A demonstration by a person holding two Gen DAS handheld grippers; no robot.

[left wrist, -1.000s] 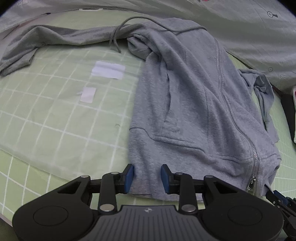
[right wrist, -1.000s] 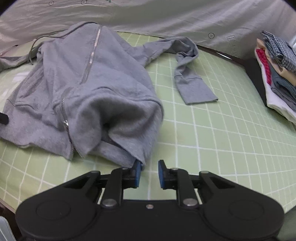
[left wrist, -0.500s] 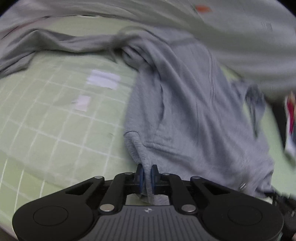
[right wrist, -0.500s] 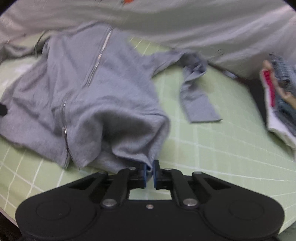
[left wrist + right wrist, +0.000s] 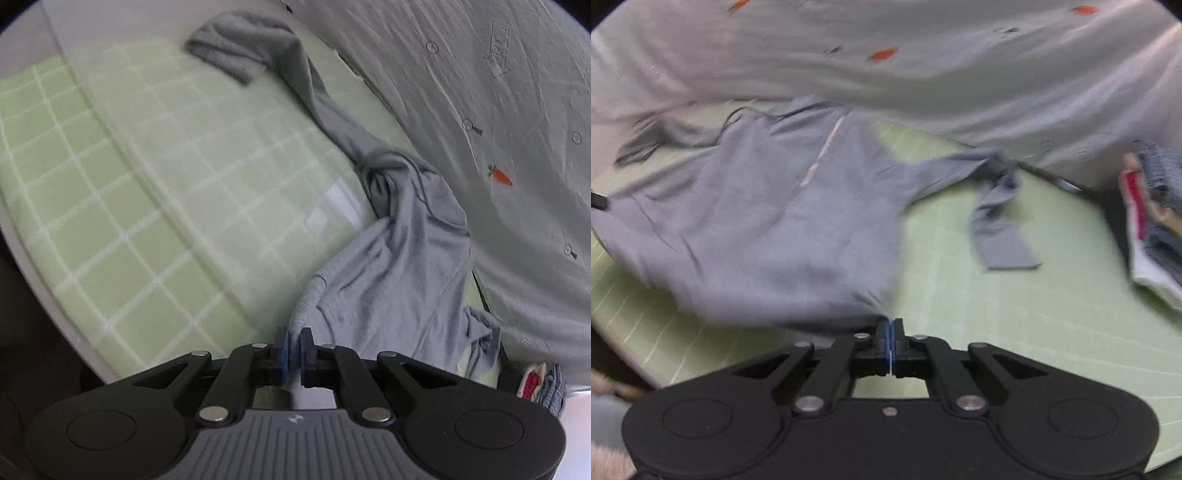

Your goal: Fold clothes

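- Left gripper [image 5: 294, 345] clamped on hem of grey hoodie [image 5: 391, 273]; right gripper [image 5: 890, 332] pinched fully together at opposite hem corner, fabric between pads not discernible.
- Left wrist only: far sleeve [image 5: 236, 55] stretched over green checked mat [image 5: 147, 206].
- Right wrist only: zipper [image 5: 823, 151], near sleeve [image 5: 1001, 229], stacked clothes [image 5: 1152, 221].
- Hoodie on mat, hem lifted, blurred, rumpled.

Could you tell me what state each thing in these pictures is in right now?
Grey hoodie: zipped, crumpled, its hem pinched at two corners.
Left gripper: shut on the hoodie hem.
Right gripper: shut on the hoodie's other hem corner.
Right-hand sleeve: twisted, lying on the green checked mat.
Clothes pile: stacked at the mat's right edge.
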